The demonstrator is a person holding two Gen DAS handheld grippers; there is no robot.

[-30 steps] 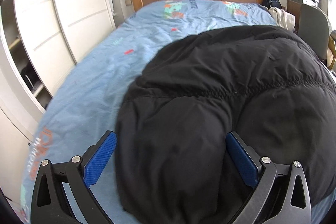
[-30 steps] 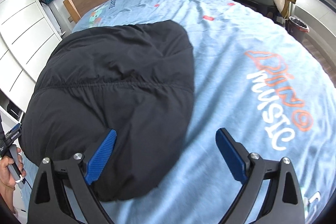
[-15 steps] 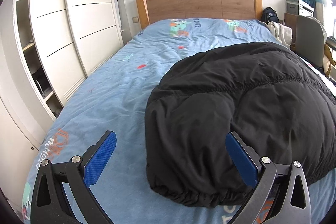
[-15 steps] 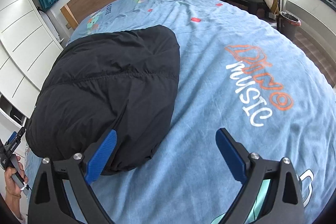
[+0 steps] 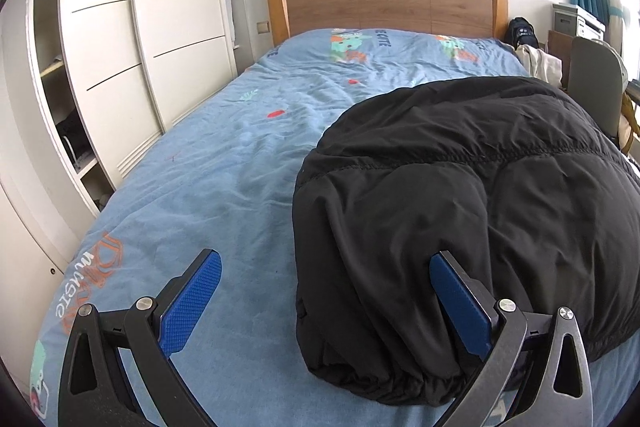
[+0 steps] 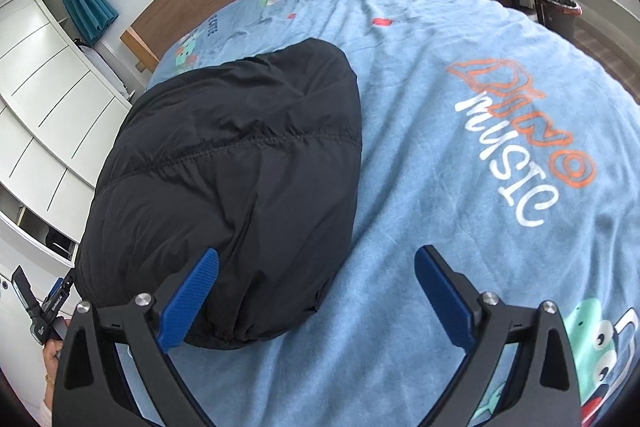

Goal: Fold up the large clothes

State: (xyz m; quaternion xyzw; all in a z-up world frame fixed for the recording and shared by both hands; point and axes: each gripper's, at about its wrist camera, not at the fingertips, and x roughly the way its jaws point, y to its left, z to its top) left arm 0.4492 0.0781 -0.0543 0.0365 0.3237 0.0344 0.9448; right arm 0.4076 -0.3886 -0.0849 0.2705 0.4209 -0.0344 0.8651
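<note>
Folded black jacket [image 5: 460,211] on the bed between both spread, empty tongs: left tongs [image 5: 326,301], right tongs [image 6: 316,293].

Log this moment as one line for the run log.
left hand-held gripper: open, empty | right hand-held gripper: open, empty | black padded jacket: folded bundle on blue bedspread

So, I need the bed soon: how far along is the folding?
The jacket already lies on the bed as a compact folded bundle. Nothing is in hand: left gripper and right gripper are both open. At most a tidy-up looks left.
</note>
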